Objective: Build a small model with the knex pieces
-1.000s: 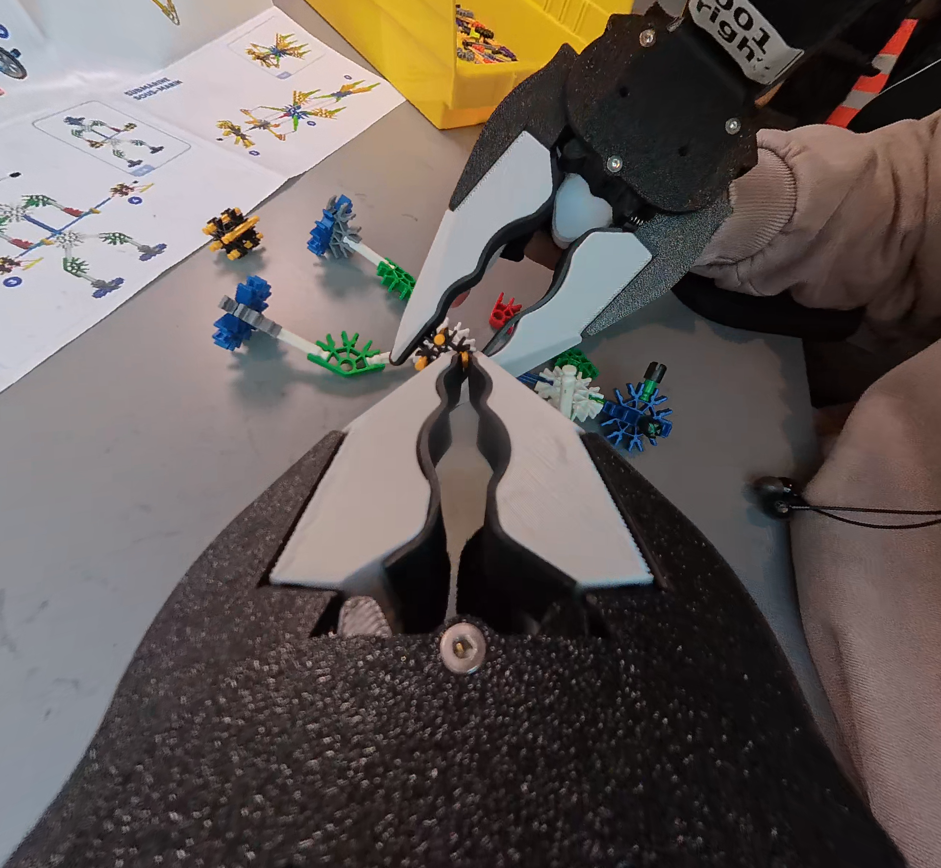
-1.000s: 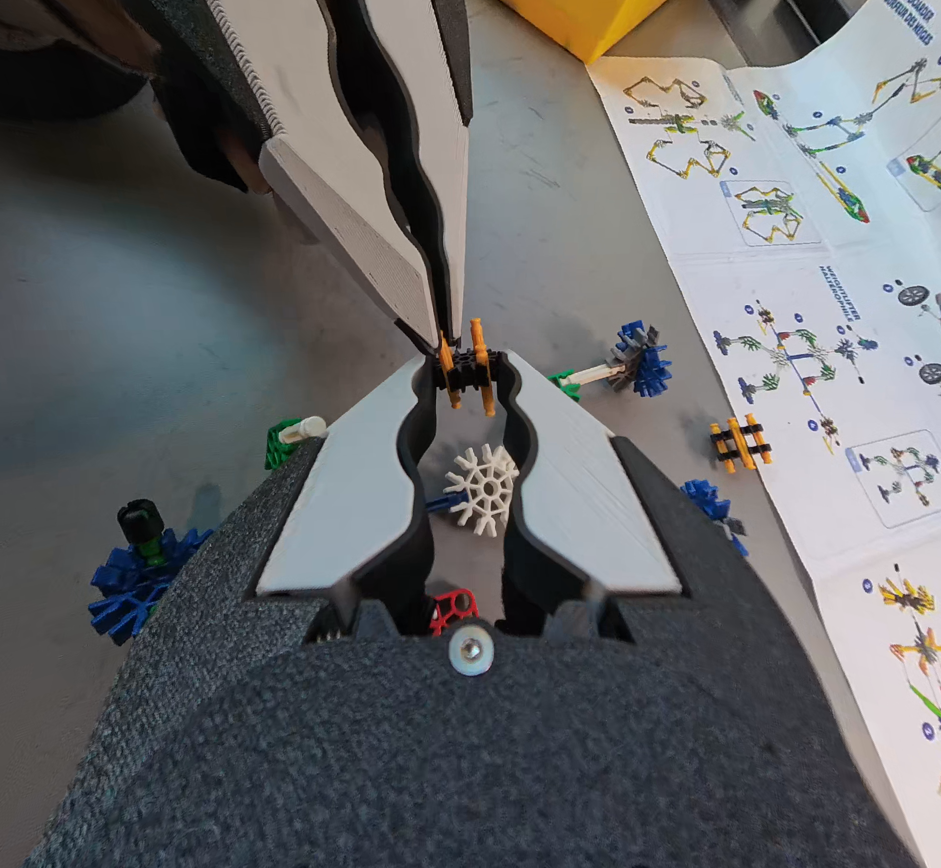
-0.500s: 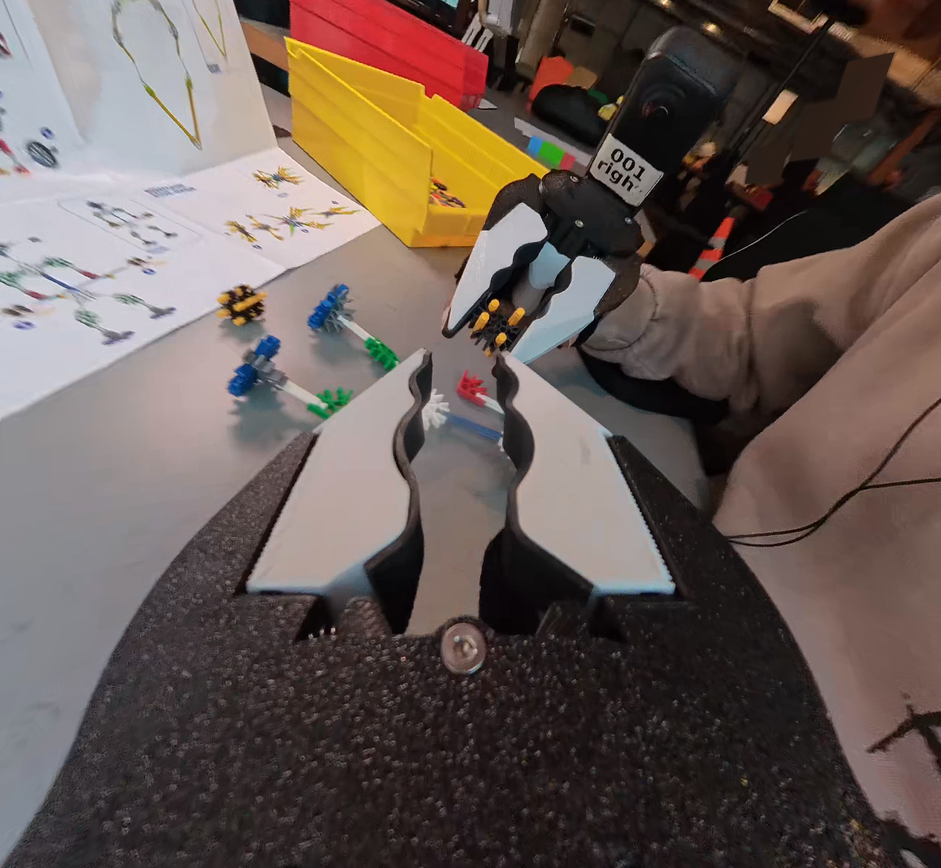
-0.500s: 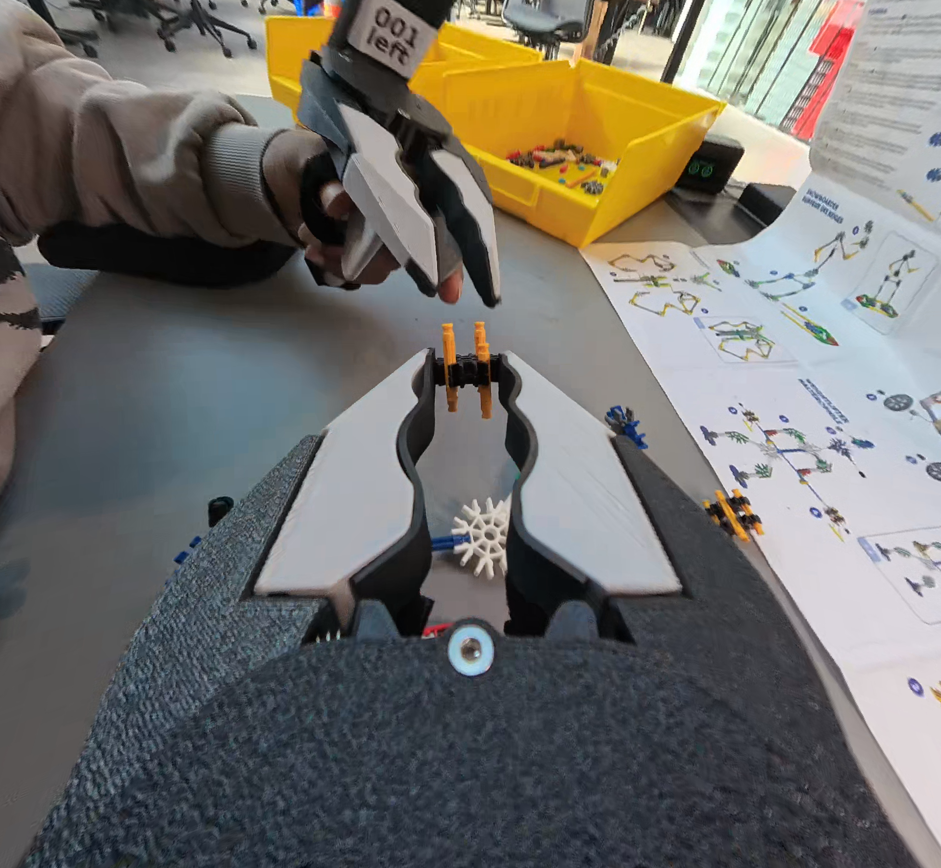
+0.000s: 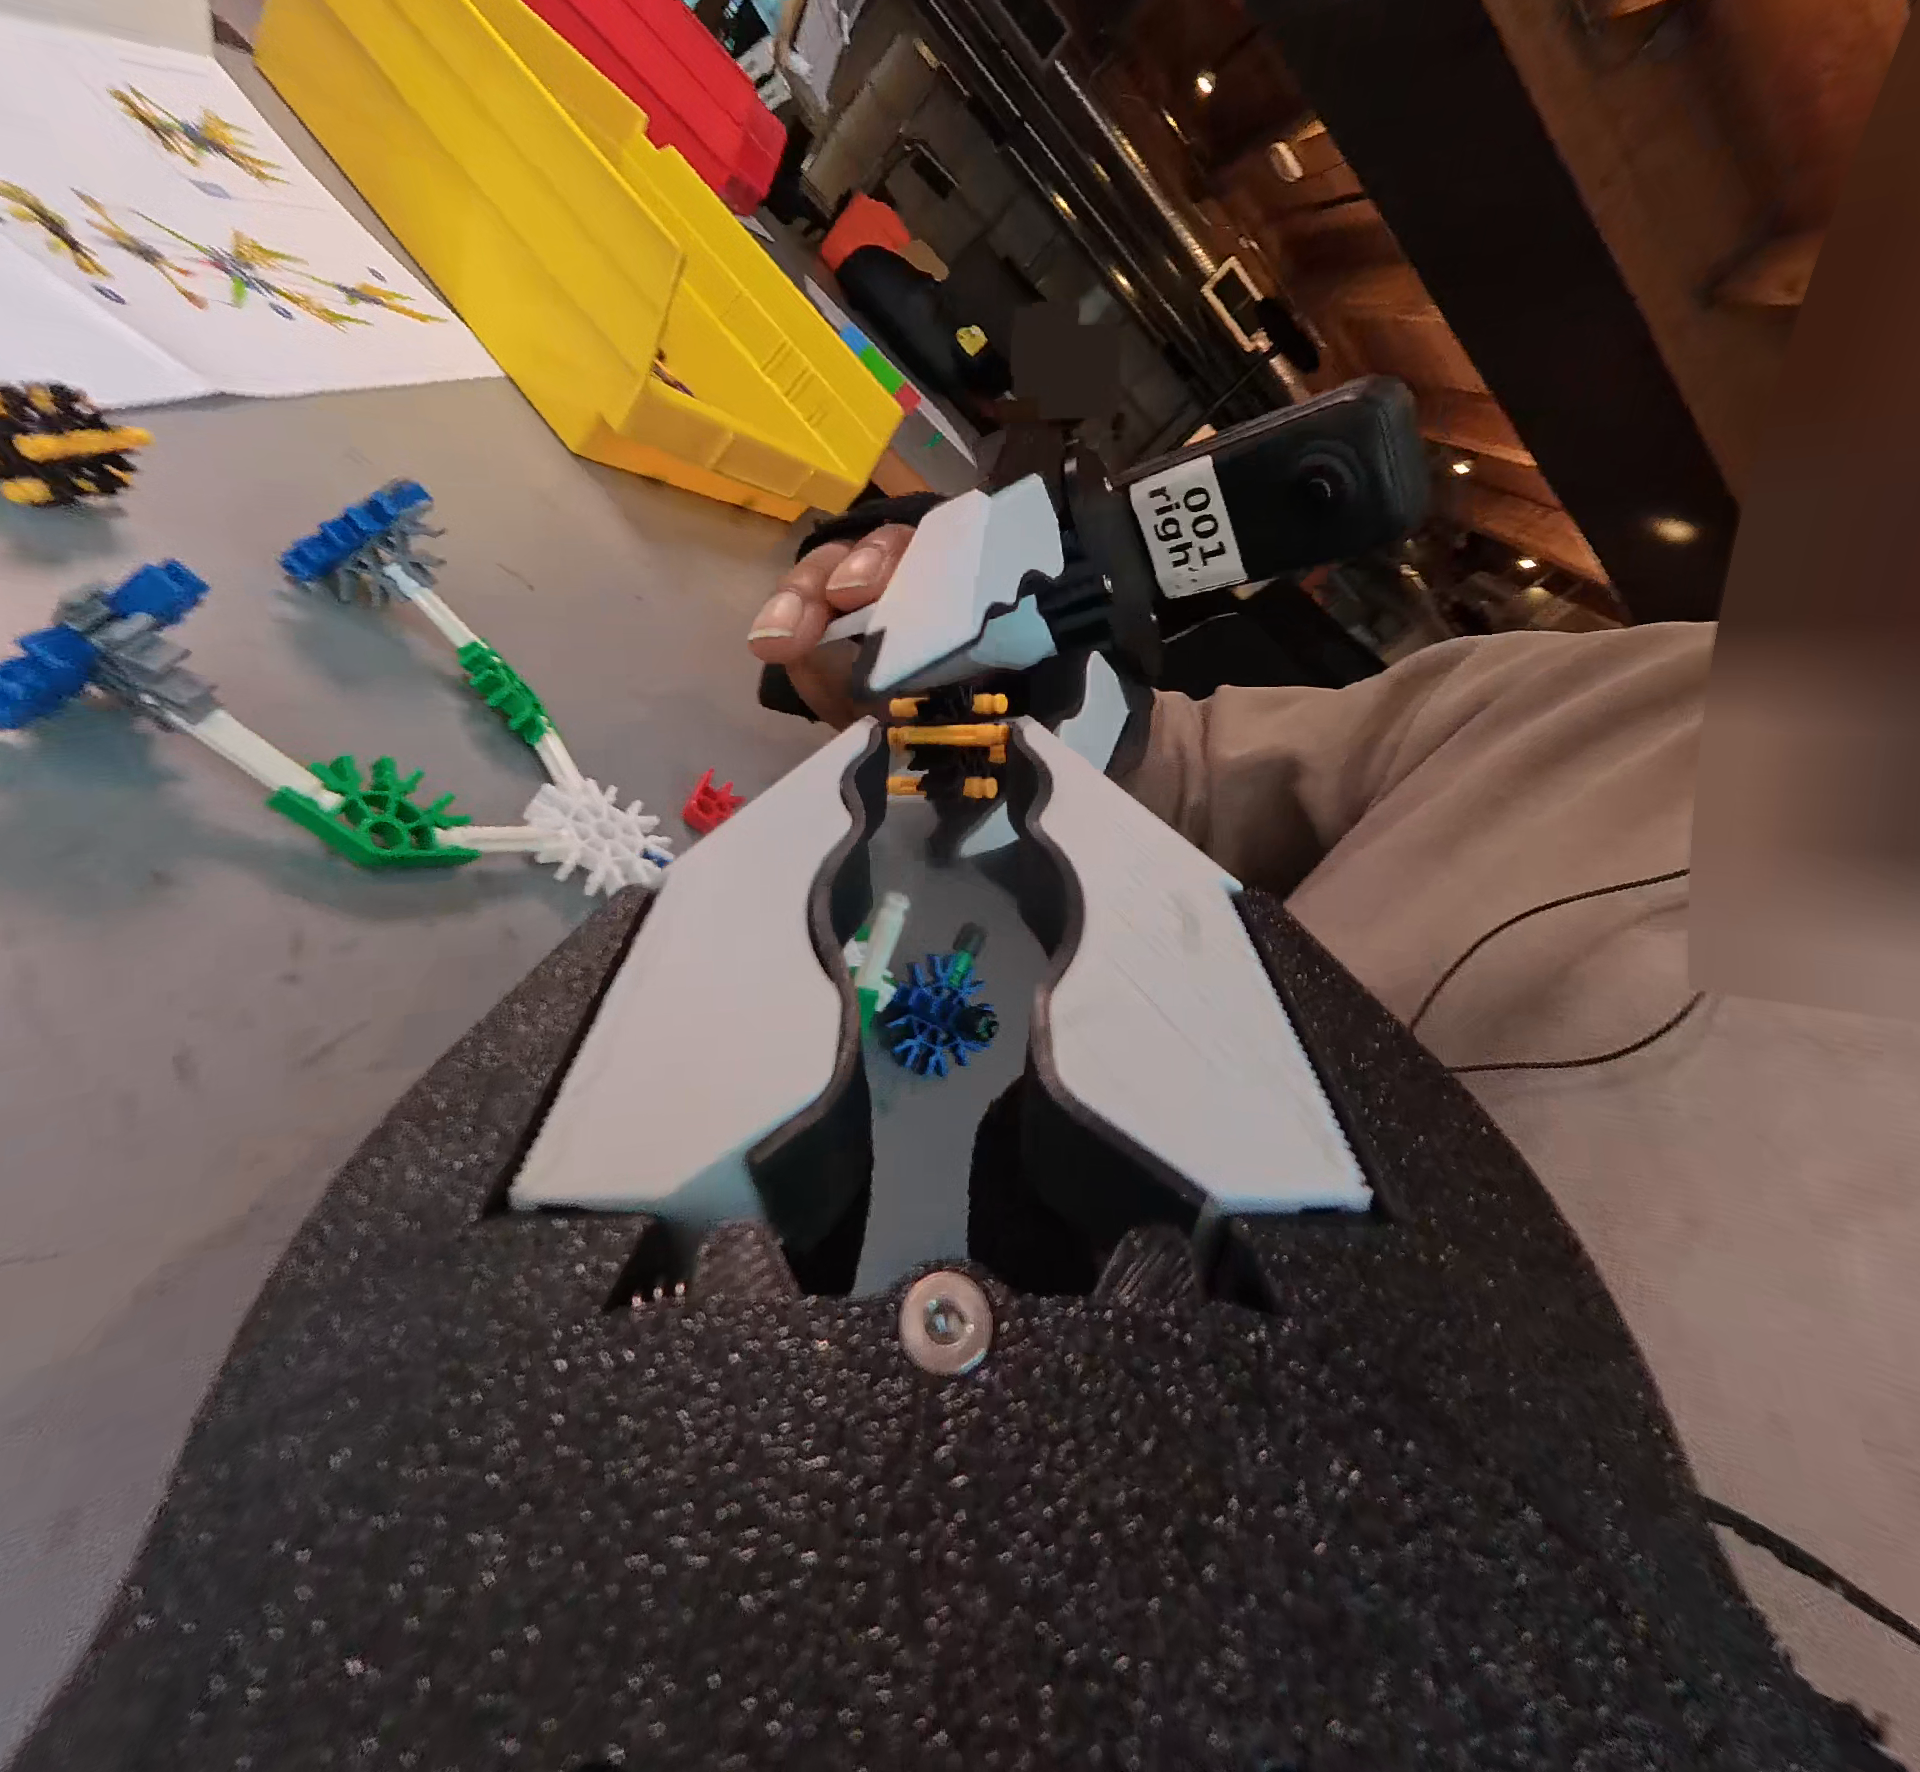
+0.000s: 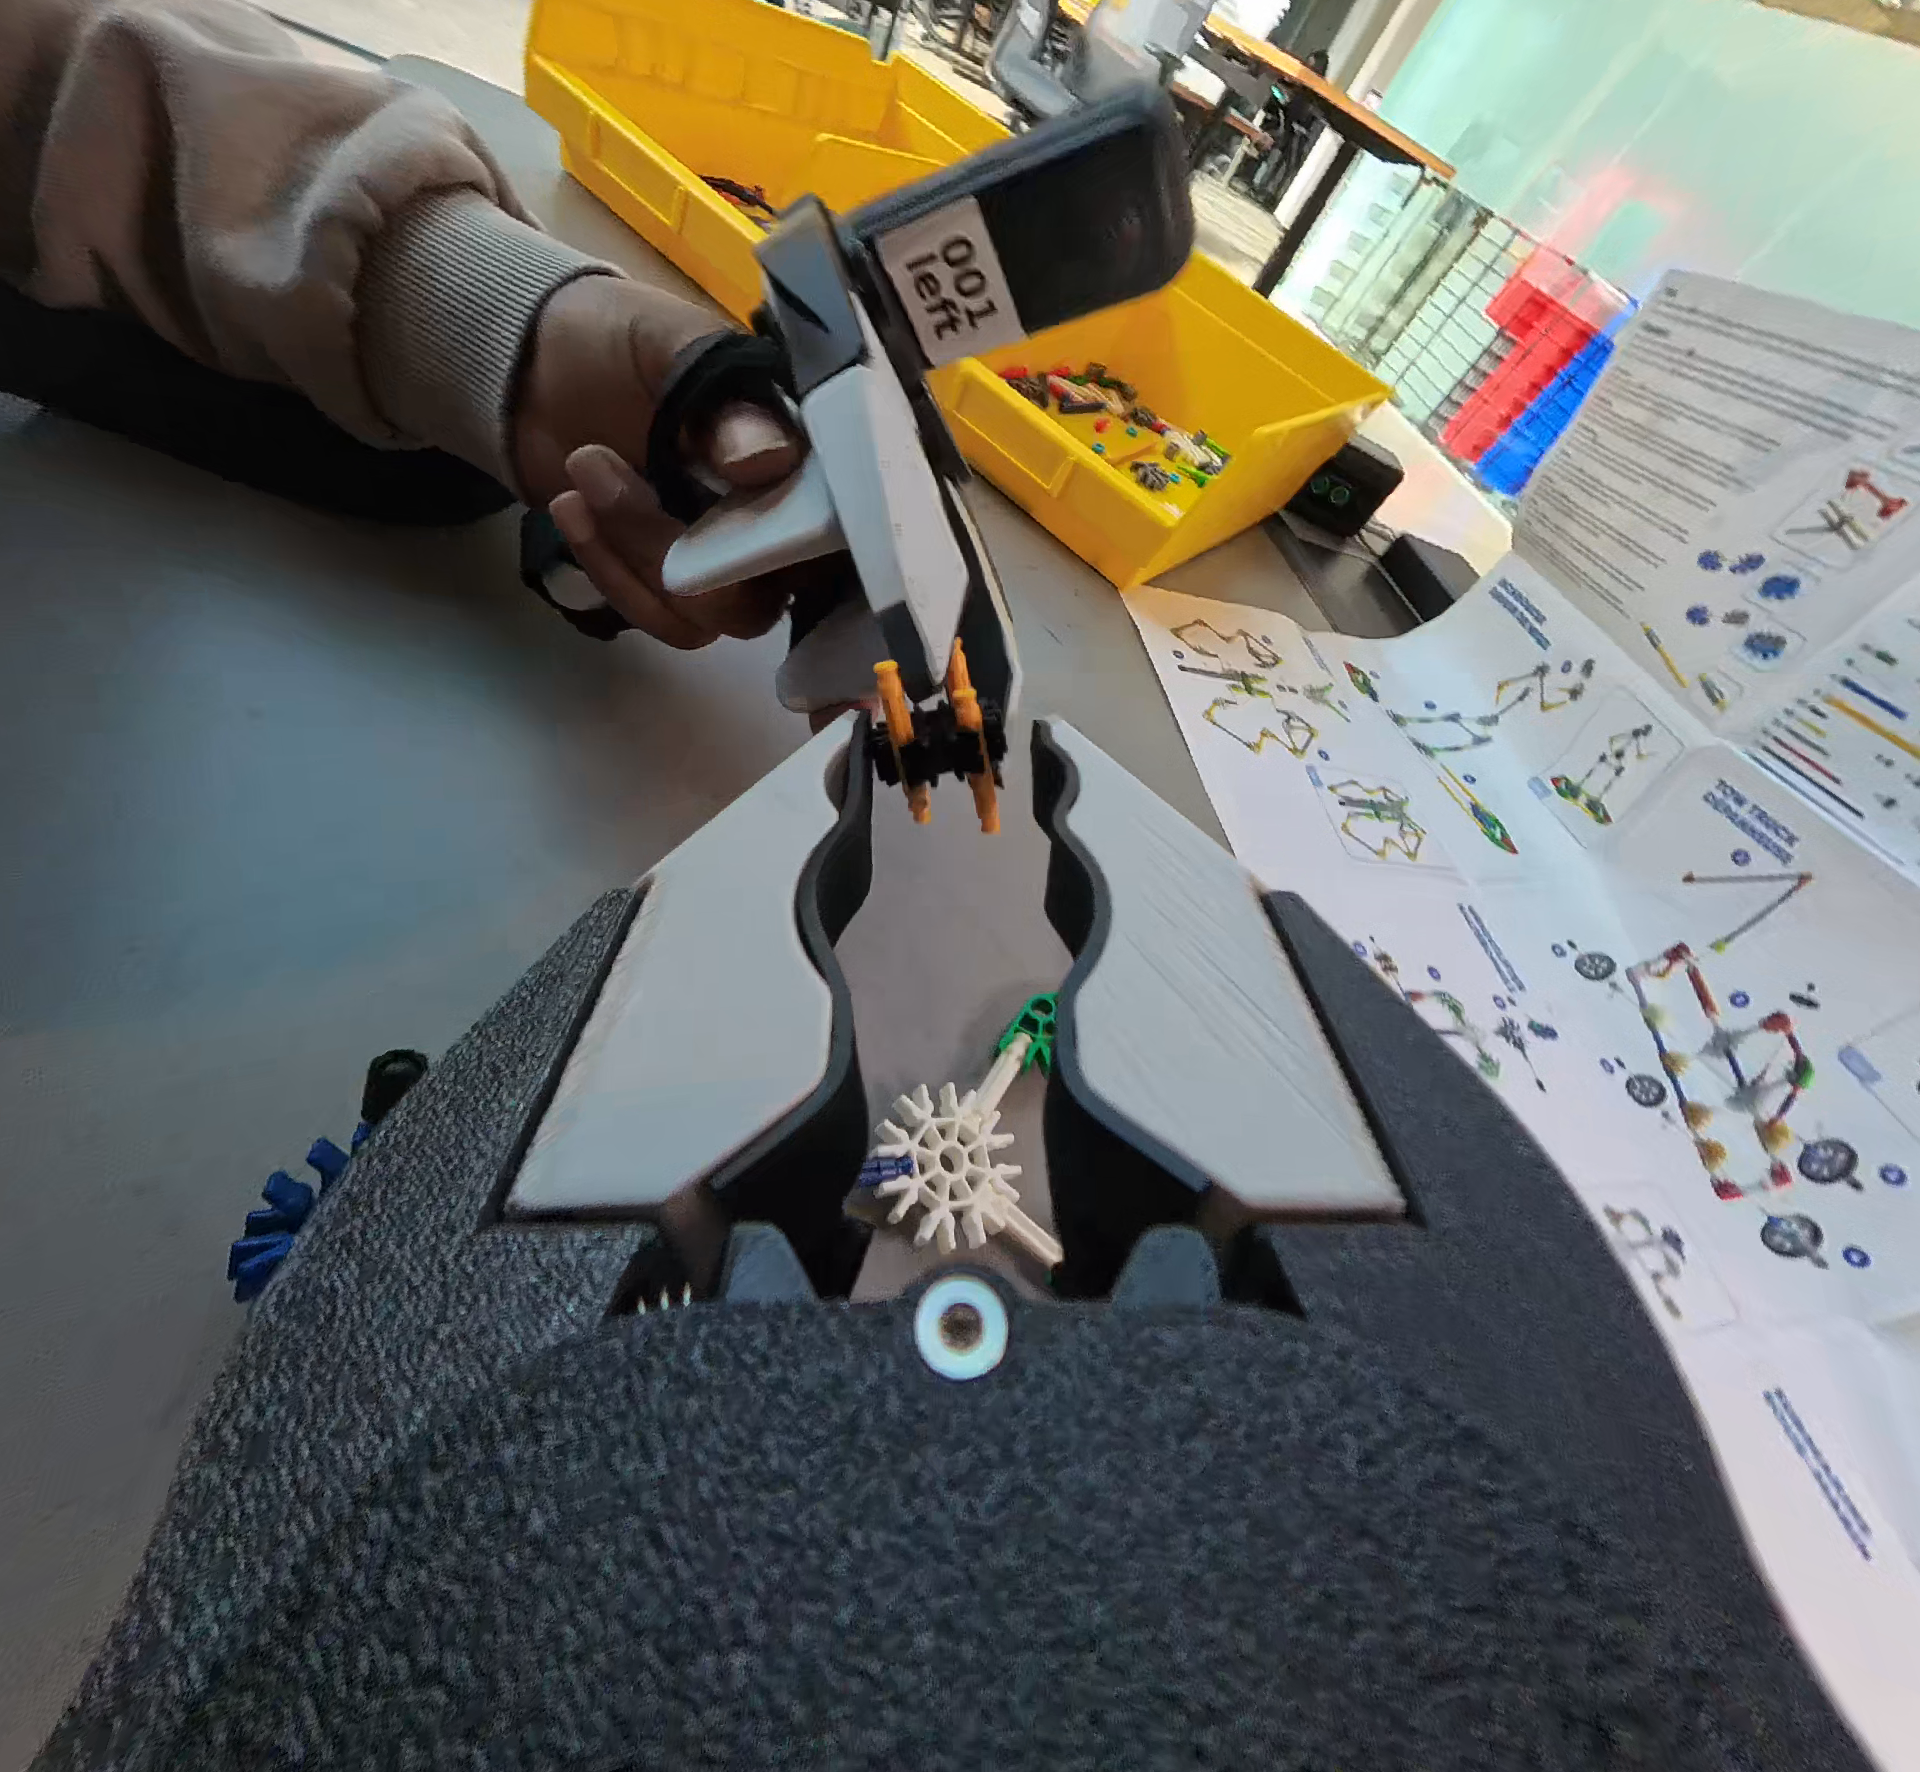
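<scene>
Workshop background, grey table (image 5: 260, 1047) with yellow bin (image 6: 1122, 496) of small parts, red bins (image 5: 623, 8) behind it, and a printed instruction sheet (image 6: 1558, 891) spread along the side

Left gripper (image 5: 948, 746): claw narrow, tips closed around a small black-and-orange rod piece (image 6: 935, 746), held up off the table. In the right wrist view the orange rods stick out above and below its tips. A hand (image 6: 623, 475) in a beige sleeve grips its handle

Right gripper (image 6: 948, 735): claw partly spread, tips either side of the same piece. One finger is about touching it, and a gap shows at the other finger, so it is not clamped. The two grippers meet nose to nose at the piece

On the table under the right gripper: a white snowflake connector (image 6: 943, 1166) with white rods running to green connectors (image 5: 384, 813), and blue-and-grey ends farther out. A small red connector (image 5: 712, 800) lies just beside the white one. A blue snowflake connector (image 5: 935, 1005) with a black cap shows between the left fingers, down on the table. Another black-and-yellow piece (image 5: 52, 460) sits near the sheet edge
</scene>
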`<act>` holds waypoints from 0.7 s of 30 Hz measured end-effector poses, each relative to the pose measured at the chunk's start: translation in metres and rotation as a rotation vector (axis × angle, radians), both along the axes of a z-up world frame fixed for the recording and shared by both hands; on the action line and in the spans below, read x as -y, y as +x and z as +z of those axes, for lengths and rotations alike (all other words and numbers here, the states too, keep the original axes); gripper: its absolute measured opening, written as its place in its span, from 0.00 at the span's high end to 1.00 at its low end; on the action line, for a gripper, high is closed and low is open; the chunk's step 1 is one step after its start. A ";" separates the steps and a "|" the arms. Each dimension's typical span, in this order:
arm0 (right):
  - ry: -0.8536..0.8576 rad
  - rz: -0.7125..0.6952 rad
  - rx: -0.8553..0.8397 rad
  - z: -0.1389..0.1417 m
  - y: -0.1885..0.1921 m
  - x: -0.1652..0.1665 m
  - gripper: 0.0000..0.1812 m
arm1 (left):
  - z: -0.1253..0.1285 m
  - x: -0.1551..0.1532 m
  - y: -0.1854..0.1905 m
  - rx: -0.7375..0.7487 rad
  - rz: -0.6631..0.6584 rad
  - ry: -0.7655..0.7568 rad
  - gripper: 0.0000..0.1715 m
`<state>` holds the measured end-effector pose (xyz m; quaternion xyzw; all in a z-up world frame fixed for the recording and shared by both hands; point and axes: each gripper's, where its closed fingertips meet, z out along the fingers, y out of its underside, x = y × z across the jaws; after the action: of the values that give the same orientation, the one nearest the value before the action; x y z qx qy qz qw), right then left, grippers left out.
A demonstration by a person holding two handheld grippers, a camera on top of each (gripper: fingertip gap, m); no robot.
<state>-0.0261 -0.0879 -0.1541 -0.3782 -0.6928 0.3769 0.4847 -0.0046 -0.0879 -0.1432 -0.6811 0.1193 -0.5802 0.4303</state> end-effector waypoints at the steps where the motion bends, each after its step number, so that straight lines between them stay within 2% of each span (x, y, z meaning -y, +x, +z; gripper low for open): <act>1: -0.039 -0.041 0.011 0.001 0.000 -0.007 0.81 | 0.001 -0.003 -0.005 -0.044 0.048 0.039 0.88; 5: -0.368 -0.121 0.107 0.000 0.002 -0.020 0.77 | 0.008 -0.012 -0.022 -0.284 0.257 0.265 0.88; 7: -0.520 -0.105 0.123 0.003 0.001 -0.013 0.78 | 0.016 -0.012 -0.025 -0.401 0.342 0.407 0.96; 9: -0.613 -0.085 0.099 0.010 0.000 -0.007 0.79 | 0.020 -0.008 -0.019 -0.487 0.361 0.513 0.96; 12: -0.681 -0.084 0.121 0.009 -0.002 -0.003 0.81 | 0.016 -0.009 -0.014 -0.571 0.388 0.559 0.96; 15: -0.750 -0.113 0.146 0.004 0.000 -0.006 0.81 | 0.016 -0.014 -0.023 -0.690 0.472 0.609 0.96; 19: -0.766 -0.115 0.127 0.008 -0.002 -0.001 0.81 | 0.013 -0.017 -0.024 -0.825 0.525 0.675 0.96; 21: -0.760 -0.146 0.106 0.008 -0.003 -0.006 0.85 | 0.014 -0.018 -0.023 -0.890 0.551 0.718 0.96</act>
<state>-0.0296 -0.0820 -0.1463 -0.5980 -0.4991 0.5511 0.2992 -0.0279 -0.0701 -0.1295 -0.6759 0.2943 -0.0332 0.6748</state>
